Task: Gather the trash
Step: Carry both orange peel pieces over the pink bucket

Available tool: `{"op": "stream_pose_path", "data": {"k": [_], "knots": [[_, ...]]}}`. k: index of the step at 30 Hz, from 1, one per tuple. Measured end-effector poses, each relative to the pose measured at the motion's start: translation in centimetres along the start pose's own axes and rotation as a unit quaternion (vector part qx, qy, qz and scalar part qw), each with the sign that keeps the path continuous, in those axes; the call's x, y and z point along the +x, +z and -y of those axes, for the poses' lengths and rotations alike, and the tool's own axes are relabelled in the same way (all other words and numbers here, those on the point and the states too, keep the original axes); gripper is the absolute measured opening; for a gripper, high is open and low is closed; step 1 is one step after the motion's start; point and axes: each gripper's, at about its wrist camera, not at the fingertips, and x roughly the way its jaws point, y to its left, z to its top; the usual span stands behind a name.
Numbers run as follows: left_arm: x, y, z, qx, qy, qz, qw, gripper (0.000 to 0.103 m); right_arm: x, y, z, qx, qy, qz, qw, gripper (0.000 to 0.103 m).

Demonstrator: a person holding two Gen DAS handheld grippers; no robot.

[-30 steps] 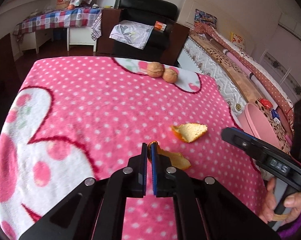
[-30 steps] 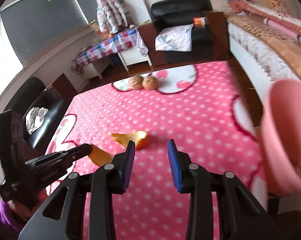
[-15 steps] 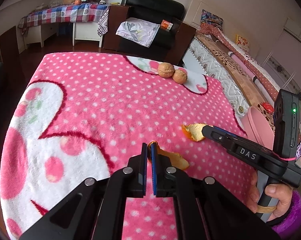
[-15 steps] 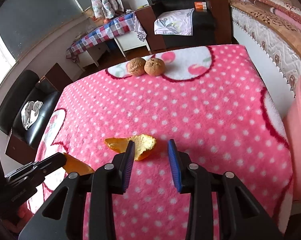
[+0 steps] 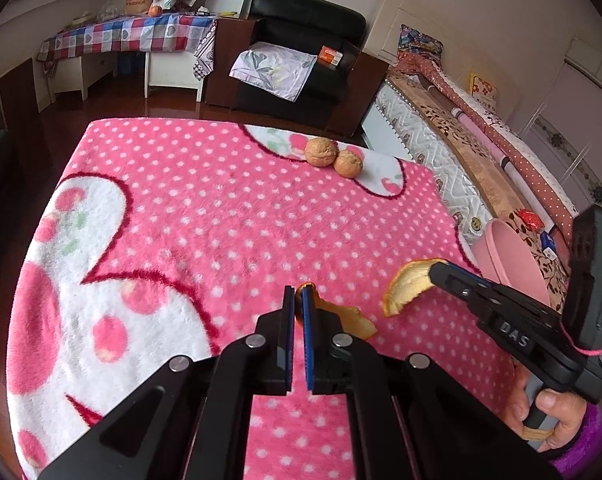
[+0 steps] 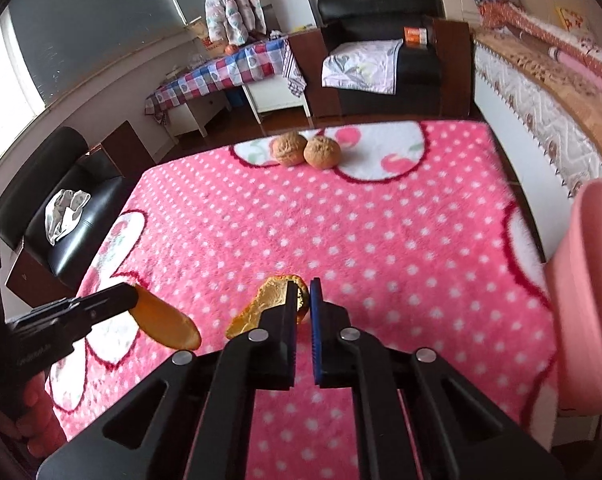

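Your left gripper [image 5: 297, 300] has its fingers clamped on a curled orange peel strip [image 5: 347, 317], which trails off to the right above the pink polka-dot fleece tabletop [image 5: 221, 216]. Your right gripper [image 6: 303, 300] has just been closing and now pinches a second orange peel piece, pith side up [image 6: 267, 300], by its right end. Two brown walnuts [image 6: 305, 150] sit touching at the far edge. A pink plastic bin [image 6: 589, 292] stands beside the tabletop's right edge.
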Motion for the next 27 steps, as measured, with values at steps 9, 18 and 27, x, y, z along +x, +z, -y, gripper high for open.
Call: {"op": "stream_pose_path", "data": {"k": [9,18,27], "knots": [[0.2,0.6,2.3,0.011,-0.004,-0.003,0.9999,0.003,-3.8,-0.6,1.9,0.008,-0.019,0.032,0.999,0.006],[0.0,1.3,6.0,0.045,-0.015,-0.001,0.9989,0.003,-6.1,-1.1,4.7,0.036,-0.03,0.052,0.998,0.006],[0.1,2.5,9.9,0.081,-0.031,0.004,0.9963,0.003,-8.3,-1.5,7.3,0.057,-0.05,0.073,0.994,0.006]]}}
